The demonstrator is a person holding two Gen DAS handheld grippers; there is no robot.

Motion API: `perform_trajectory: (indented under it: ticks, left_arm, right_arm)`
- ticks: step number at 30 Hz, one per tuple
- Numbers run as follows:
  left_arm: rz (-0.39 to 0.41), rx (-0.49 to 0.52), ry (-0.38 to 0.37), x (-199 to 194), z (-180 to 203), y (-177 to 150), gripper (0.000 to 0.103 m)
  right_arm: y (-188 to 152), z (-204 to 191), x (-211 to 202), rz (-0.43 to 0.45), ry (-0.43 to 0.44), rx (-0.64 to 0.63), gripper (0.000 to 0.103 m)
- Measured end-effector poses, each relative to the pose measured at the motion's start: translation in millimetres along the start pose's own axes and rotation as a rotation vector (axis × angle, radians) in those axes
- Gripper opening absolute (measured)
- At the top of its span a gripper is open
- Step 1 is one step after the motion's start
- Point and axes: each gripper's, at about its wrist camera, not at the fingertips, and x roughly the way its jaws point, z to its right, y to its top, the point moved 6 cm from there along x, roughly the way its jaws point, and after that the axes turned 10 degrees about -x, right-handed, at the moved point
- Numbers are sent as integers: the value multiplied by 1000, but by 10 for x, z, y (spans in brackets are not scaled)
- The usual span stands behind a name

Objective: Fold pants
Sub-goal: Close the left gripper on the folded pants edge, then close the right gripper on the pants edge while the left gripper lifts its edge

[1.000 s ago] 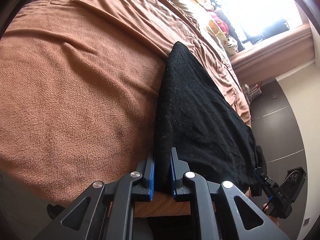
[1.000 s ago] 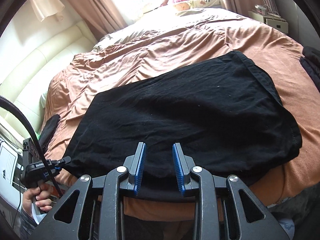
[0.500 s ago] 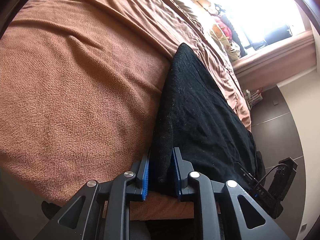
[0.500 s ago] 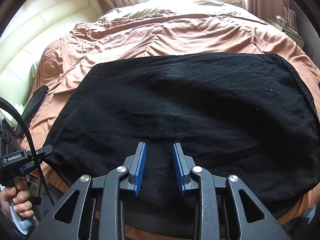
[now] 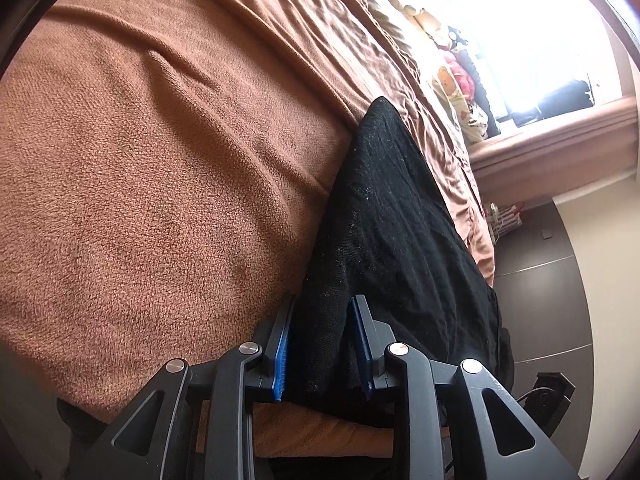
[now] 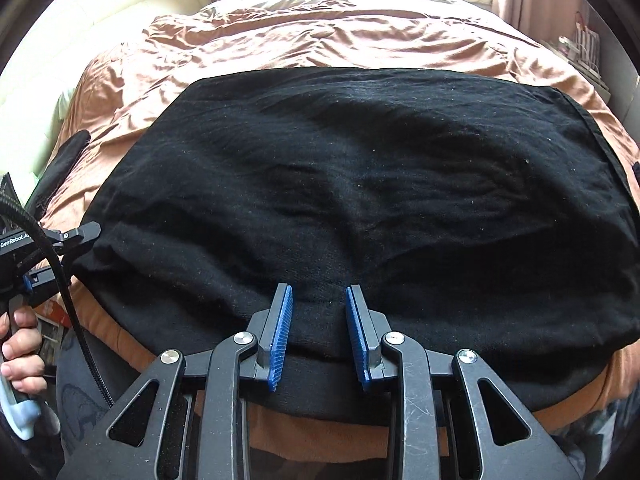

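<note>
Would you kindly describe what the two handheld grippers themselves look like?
Both the left gripper and the right gripper are matte black, with open triangular linkage frames, silver pivot bolts and ribbed blue pads lining the fingers. In the right wrist view, the left gripper's side bears white GenRobot.AI lettering, and a braided black cable trails from it.

Daylight only, coming from the window (image 5: 532, 40) at far end of bed; in left wrist view it's fully blown out, white glare, no detail w/ haze around frame. Right wrist view: same glare at top centre, curtains washed out. Brown blanket (image 5: 160, 168) evenly lit, soft shadows in the creases, fleece texture sharp. Black pants (image 6: 360, 200) v. dark, folds barely readable, only lint specks show. Strong fisheye bend + black vignette at corners in both. Edges a bit soft, no motion blur
</note>
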Motion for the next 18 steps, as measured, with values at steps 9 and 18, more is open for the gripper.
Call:
perform_trajectory:
  ticks: [9,18]
  left_arm:
    - [40,-46,2,-94,-63,13,28]
    - [61,-96,0,-59,-106,39,31]
  right_arm:
    - [329,231,22,18,71,48,17]
    - [713,385,400,-38,57,65,13]
